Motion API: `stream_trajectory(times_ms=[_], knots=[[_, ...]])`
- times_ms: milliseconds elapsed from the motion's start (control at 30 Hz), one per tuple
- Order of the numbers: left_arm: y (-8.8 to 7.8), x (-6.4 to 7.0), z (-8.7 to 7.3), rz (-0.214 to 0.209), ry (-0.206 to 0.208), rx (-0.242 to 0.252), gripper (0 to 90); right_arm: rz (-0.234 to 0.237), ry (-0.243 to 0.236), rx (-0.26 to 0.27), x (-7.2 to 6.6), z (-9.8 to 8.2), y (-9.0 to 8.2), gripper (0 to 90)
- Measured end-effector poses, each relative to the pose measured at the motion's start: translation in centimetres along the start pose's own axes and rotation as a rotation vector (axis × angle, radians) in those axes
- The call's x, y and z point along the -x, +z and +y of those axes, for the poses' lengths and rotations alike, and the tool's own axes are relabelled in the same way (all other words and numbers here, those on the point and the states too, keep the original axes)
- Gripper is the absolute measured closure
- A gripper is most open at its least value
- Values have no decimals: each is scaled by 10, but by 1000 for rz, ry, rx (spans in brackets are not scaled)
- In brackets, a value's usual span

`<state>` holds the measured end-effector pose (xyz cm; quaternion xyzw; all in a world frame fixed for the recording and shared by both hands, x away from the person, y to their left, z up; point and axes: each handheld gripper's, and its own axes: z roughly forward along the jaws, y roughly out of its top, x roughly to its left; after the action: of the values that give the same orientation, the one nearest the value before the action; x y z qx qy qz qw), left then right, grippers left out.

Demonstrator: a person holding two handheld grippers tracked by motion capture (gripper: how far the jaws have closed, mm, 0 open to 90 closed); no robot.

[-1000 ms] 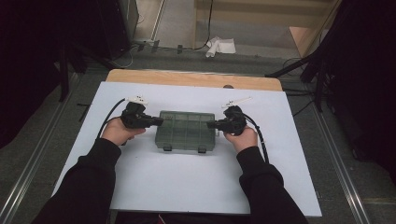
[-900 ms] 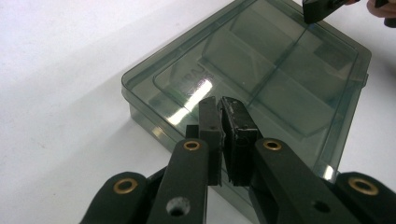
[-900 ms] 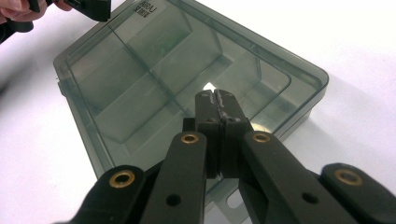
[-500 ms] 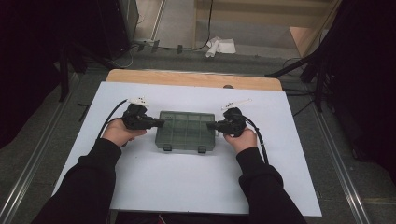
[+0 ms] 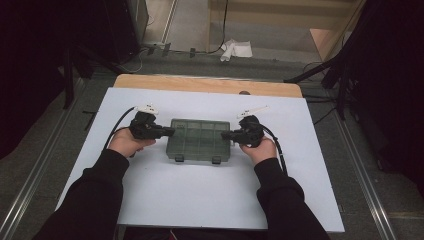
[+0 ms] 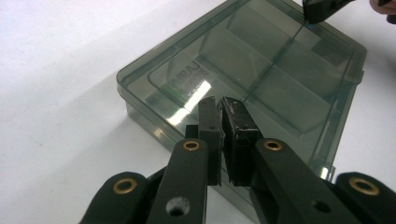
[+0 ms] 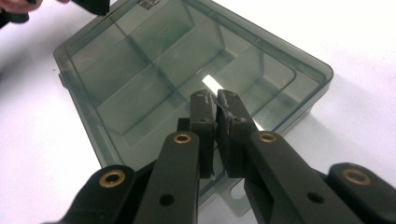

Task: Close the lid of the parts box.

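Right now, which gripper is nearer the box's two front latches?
Right, though only slightly. The right gripper sits at the box's right end, near the right latch; the left gripper sits at its left end, farther back.

White table (image 5: 165, 200) on wooden board (image 5: 207, 84); grey floor (image 5: 190, 25), dark surroundings.

left tongs (image 5: 167, 132) and right tongs (image 5: 226, 135): black bodies, black cable trailing from each, small white plate on top. gripper views: matte black jaw links with brass-ringed pivots, pads scuffed. long black sleeves (image 5: 95, 200) on both forearms; fabric probably knit, too dim to confirm.
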<state>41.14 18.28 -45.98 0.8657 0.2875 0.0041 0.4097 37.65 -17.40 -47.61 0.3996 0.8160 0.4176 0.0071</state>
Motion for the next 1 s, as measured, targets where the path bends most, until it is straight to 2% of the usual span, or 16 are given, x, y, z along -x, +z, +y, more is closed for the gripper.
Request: stream_trajectory(times_ms=[33,200,333,467,567,667,867,967,1000], knots=[[-1,0,1,-6,-10,4,821,-2,-4,-3,-1,1,-1,850],[-8,5,4,-7,2,31,792,9,-10,8,-7,3,-5,796],[-14,11,6,-6,18,46,731,6,-12,16,-11,5,-9,699],[-20,16,8,-18,25,48,608,-2,-24,21,-15,5,-12,641],[-23,18,9,-4,35,48,503,0,-27,27,-18,5,-16,512],[-24,18,9,-3,13,37,421,20,-15,29,-18,5,-19,424],[-27,19,7,-12,18,44,406,12,1,60,-17,1,-29,326],[-28,21,6,11,26,61,401,6,5,71,-16,-2,-32,297],[-29,20,5,5,33,67,337,4,-5,77,-15,-3,-33,291]])
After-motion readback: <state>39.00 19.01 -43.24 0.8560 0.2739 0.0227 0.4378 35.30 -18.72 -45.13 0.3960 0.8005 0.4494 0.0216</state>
